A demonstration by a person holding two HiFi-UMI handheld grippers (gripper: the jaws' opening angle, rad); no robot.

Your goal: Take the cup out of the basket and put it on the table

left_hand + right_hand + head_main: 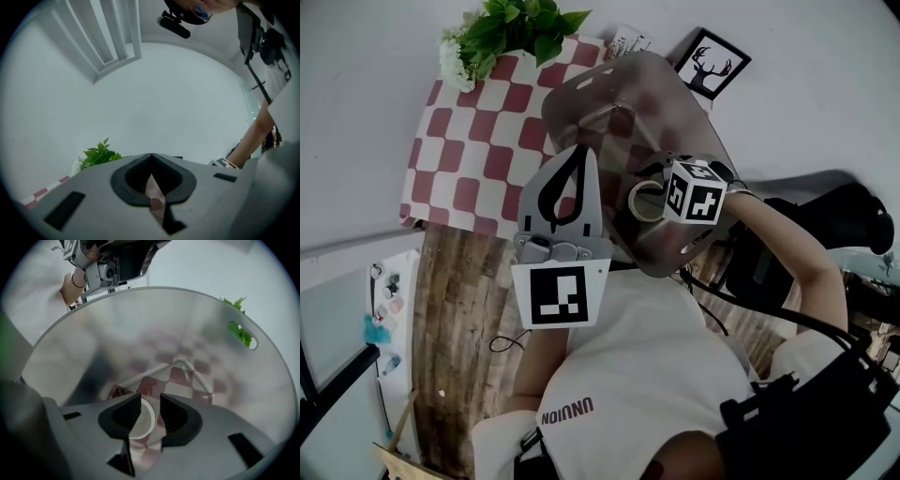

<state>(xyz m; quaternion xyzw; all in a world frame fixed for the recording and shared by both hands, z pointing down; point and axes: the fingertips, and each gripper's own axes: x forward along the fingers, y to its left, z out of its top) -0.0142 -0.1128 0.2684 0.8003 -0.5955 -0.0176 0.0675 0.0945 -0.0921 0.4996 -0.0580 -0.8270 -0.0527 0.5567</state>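
Inside translucent basket (262, 380), small cup (142, 422) (white)

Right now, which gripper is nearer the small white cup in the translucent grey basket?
Right. The right gripper hangs open around the cup; the left gripper clamps the basket rim.

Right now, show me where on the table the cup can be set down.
Bare room: the checked cloth between the plant and the basket, down to its near edge. Crowded: the far corner by the picture frame, and the right side under the basket.
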